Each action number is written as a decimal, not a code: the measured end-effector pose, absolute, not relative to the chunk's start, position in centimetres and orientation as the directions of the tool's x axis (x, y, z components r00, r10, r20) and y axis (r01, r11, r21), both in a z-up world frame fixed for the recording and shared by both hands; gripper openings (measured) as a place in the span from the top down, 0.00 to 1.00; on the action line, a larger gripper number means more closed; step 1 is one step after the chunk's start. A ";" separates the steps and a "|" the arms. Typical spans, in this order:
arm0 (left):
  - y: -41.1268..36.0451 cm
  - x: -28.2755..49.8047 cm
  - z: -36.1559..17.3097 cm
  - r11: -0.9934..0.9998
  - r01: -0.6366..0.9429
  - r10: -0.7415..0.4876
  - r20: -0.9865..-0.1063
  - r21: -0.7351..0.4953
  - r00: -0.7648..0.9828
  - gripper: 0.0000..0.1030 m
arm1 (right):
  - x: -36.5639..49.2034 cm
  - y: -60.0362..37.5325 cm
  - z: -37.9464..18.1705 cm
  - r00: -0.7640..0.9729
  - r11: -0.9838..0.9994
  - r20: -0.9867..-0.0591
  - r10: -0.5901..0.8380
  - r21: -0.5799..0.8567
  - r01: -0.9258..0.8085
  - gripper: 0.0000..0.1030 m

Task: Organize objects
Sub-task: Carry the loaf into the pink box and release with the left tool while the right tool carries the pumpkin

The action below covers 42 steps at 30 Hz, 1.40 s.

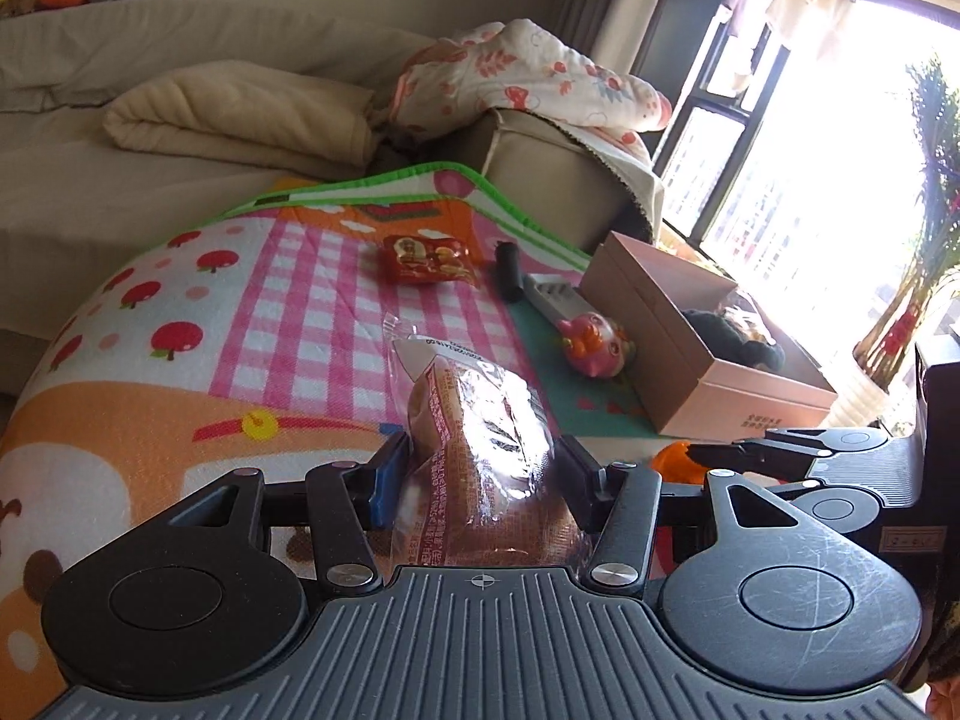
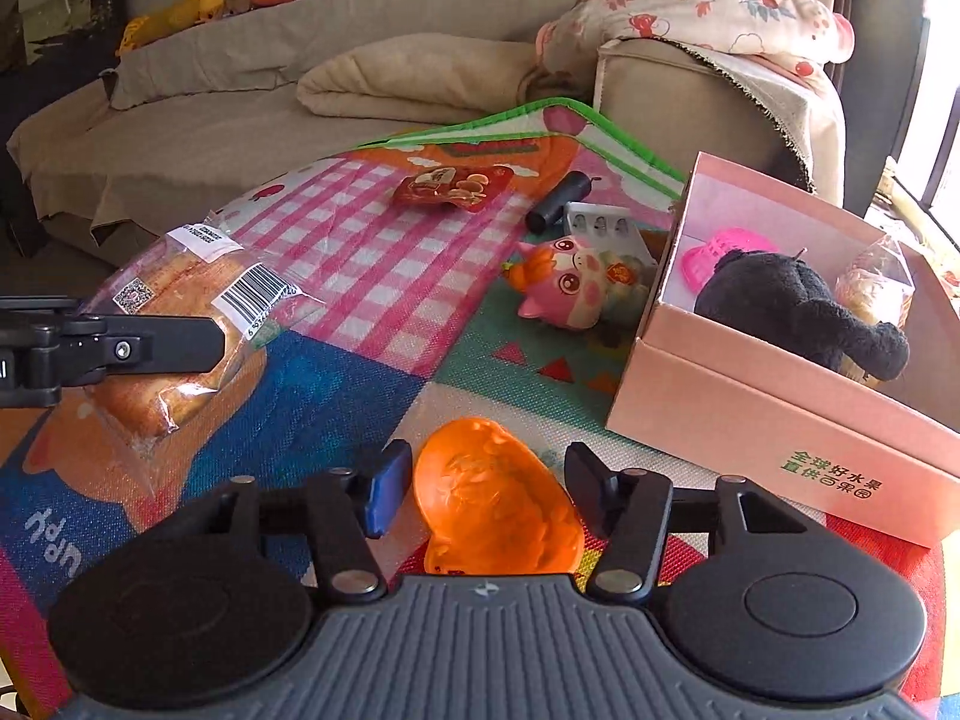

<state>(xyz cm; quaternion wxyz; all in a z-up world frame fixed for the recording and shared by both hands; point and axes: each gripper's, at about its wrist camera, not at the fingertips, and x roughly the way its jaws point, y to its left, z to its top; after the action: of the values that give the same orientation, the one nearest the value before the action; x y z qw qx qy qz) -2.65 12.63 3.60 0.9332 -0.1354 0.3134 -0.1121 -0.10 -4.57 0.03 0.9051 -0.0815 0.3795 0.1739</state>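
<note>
My left gripper (image 1: pixel 480 480) is shut on a wrapped bread loaf (image 1: pixel 480 420) and holds it above the play mat; the loaf also shows in the right wrist view (image 2: pixel 180 312). My right gripper (image 2: pixel 480 495) is open, its fingers on either side of an orange plastic mould (image 2: pixel 498 504) lying on the mat, not touching it. A pink box (image 2: pixel 780 420) stands at the right and holds a black plush toy (image 2: pixel 792 306), a pink mould (image 2: pixel 720 252) and a wrapped bun (image 2: pixel 876 288). The box also shows in the left wrist view (image 1: pixel 708 360).
On the colourful mat (image 2: pixel 360 252) lie a red snack packet (image 2: pixel 456 186), a black cylinder (image 2: pixel 558 204), a white grater-like tool (image 2: pixel 606 228) and a pink pig toy (image 2: pixel 570 282). A beige sofa (image 2: pixel 240 120) with blankets stands behind. A window (image 1: pixel 840 180) is at the right.
</note>
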 end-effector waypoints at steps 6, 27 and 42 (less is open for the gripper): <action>11.5 -3.2 3.4 0.935 0.165 -0.322 -0.562 -0.313 0.761 0.45 | -1.9 -5.7 1.0 0.654 0.924 -0.717 0.242 -0.035 -0.380 0.52; -4.3 11.8 12.3 0.827 0.458 -0.561 -0.412 -0.327 0.718 0.44 | -9.0 -19.3 6.3 0.832 0.994 -0.543 0.111 0.063 -0.091 0.52; -7.0 15.4 8.4 0.902 0.401 -0.428 -0.452 -0.159 0.783 0.45 | -7.7 -21.8 4.8 0.818 0.996 -0.570 0.071 0.083 -0.028 0.52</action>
<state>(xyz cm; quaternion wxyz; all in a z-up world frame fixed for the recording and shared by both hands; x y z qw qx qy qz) 15.36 -6.98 8.42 0.9438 -0.0271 0.2457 -0.2195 -7.71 -21.81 4.84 0.9528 0.0354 0.3003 0.0261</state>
